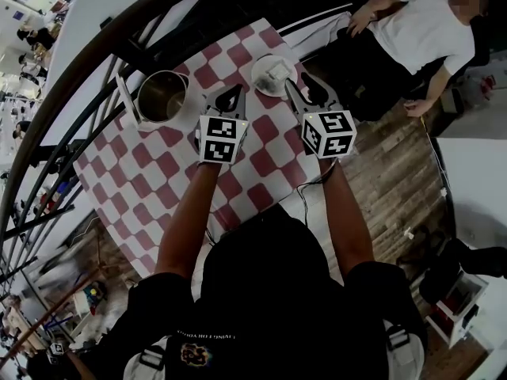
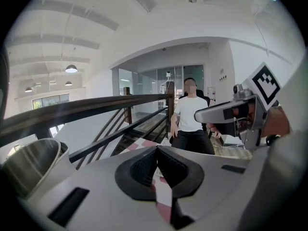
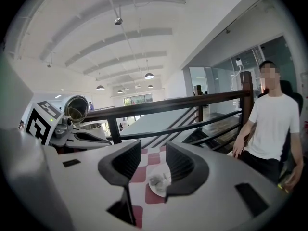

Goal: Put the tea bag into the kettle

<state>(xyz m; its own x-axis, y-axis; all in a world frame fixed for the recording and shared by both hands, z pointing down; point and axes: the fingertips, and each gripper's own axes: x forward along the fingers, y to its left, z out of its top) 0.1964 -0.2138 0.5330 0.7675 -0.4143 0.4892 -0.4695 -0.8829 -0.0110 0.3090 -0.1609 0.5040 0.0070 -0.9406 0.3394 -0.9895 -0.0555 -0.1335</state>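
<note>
A steel kettle (image 1: 162,97) stands open at the far left of the red-and-white checked table (image 1: 170,172), its lid tipped up; its rim also shows in the left gripper view (image 2: 29,165). The tea bag (image 1: 276,71) lies on a white saucer (image 1: 260,84) at the table's far edge. My left gripper (image 1: 230,93) hovers between kettle and saucer, jaws shut with nothing in them (image 2: 156,150). My right gripper (image 1: 305,85) hangs just right of the saucer, open and empty (image 3: 153,150). Beyond its jaws I see the tea bag (image 3: 156,181) resting on the saucer (image 3: 155,192).
A dark metal railing (image 1: 119,30) curves round the table's far side, with stairs beyond. A person in a white shirt (image 1: 420,30) sits to the right past the table. Wooden floor (image 1: 388,188) lies to the right of the table.
</note>
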